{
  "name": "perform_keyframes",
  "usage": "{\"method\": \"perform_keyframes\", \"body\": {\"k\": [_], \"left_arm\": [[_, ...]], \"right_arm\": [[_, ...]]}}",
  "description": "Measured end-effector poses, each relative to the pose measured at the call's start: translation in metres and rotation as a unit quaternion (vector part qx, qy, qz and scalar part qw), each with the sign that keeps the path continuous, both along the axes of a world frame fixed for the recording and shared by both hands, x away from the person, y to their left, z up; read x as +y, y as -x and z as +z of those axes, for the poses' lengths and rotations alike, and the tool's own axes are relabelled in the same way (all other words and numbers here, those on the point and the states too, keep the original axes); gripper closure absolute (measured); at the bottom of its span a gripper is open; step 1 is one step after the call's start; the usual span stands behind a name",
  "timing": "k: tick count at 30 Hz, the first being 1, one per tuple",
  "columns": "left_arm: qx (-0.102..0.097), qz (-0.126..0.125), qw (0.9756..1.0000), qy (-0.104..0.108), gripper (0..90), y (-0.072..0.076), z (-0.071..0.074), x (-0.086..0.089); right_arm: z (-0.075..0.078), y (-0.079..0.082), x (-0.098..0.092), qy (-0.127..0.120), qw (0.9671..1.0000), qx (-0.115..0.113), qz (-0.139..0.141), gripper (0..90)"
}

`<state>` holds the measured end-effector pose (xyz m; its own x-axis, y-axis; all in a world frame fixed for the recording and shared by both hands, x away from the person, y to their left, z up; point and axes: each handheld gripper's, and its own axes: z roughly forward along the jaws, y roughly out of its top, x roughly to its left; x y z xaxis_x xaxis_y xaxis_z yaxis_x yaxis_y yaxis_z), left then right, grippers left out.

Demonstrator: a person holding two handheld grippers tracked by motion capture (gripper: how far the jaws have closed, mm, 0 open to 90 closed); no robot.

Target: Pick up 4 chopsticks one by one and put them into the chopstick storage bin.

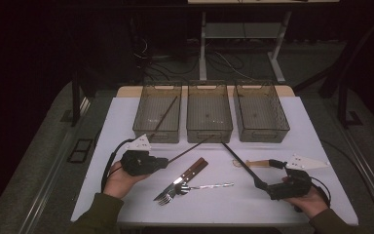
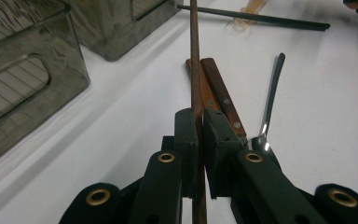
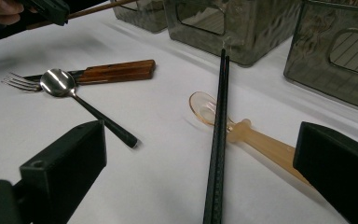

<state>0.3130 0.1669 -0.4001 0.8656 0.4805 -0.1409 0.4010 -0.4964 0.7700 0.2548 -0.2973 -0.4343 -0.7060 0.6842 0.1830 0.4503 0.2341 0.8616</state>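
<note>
The left gripper (image 2: 199, 135) pinches one thin brown wooden chopstick (image 2: 194, 56) above the white table (image 1: 126, 126). The right gripper (image 3: 200, 163) gapes over two black chopsticks (image 3: 219, 135). Three grey bins (image 1: 209, 119) stand behind

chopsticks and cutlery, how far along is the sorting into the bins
Early. Done: one brown chopstick already lies in the left bin. In hand: the left gripper is shut on a second brown chopstick. Left on the table: the black chopsticks between the open right gripper's jaws, the amber spoon, the wood-handled forks and the metal spoon. The middle bin and right bin look empty.
</note>
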Motion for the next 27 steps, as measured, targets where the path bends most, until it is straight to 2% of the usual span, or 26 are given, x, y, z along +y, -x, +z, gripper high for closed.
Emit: {"method": "perform_keyframes", "body": {"k": [13, 16, 23, 25, 27], "left_arm": [[0.001, 0.030, 0.9995, 0.011, 84.2, -0.013, 0.011, 0.009], [0.004, 0.041, 0.9990, 0.021, 84.2, -0.018, 0.013, 0.011], [0.002, 0.051, 0.9982, 0.031, 84.2, -0.028, 0.018, 0.014], [-0.003, 0.058, 0.9980, 0.025, 84.2, -0.032, 0.020, 0.013], [-0.005, 0.066, 0.9973, 0.031, 84.2, -0.035, 0.022, 0.015]], "right_arm": [[0.000, 0.001, -0.002, -0.003, 1.0000, 0.002, -0.004, 2.6], [0.000, 0.001, -0.002, -0.004, 1.0000, 0.003, -0.005, 2.6], [-0.001, 0.000, -0.001, 0.000, 1.0000, 0.005, -0.008, 2.6], [-0.001, 0.000, -0.001, -0.002, 0.9999, 0.007, -0.009, 2.6], [-0.001, 0.000, -0.001, -0.003, 0.9999, 0.007, -0.009, 2.6]]}}
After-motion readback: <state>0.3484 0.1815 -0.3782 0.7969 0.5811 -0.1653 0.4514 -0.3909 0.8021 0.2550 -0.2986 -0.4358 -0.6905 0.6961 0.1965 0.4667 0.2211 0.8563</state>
